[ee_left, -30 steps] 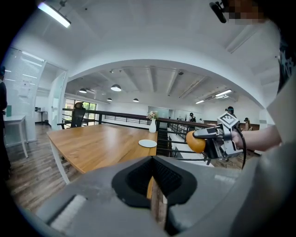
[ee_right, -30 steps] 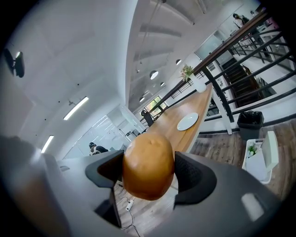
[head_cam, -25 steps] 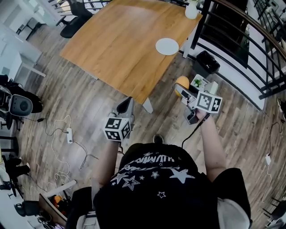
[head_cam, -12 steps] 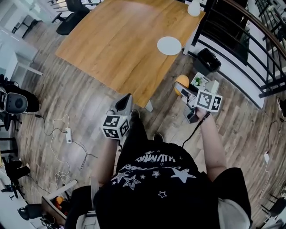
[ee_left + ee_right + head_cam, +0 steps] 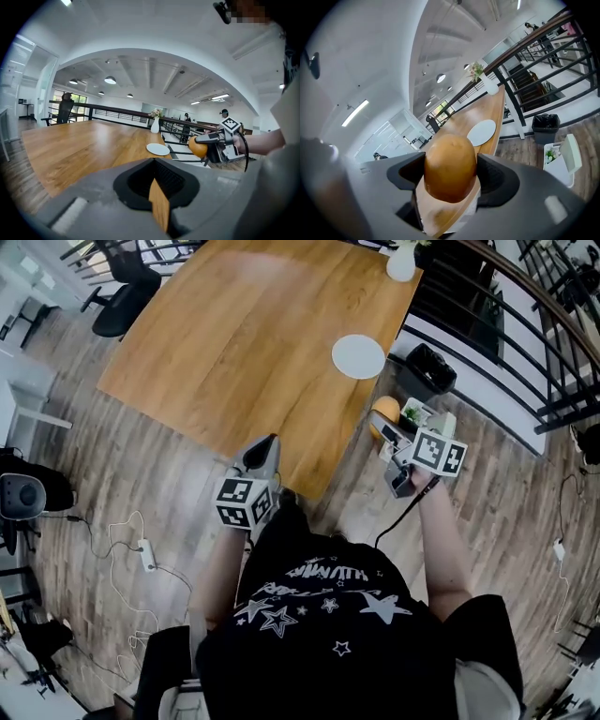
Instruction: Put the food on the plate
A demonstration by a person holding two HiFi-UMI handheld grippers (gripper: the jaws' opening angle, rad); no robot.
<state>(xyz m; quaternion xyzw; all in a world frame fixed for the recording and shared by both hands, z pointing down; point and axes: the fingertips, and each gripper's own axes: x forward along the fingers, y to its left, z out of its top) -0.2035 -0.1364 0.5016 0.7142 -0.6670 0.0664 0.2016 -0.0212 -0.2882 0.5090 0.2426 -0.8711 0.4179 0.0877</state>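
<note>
In the head view, the white plate (image 5: pixel 358 356) is seen lying bare on the wooden surface (image 5: pixel 244 334), upper right of centre. The food (image 5: pixel 383 410) is held just below it, off the surface's edge, by the right hand-held gripper (image 5: pixel 387 425). The left hand-held gripper (image 5: pixel 265 444) is seen at centre.

In the left gripper view, its jaws are clenched on nothing.

In the right gripper view, the food is grasped between the jaws. It is egg-shaped, smooth and orange-brown, with its long axis up the frame.
</note>
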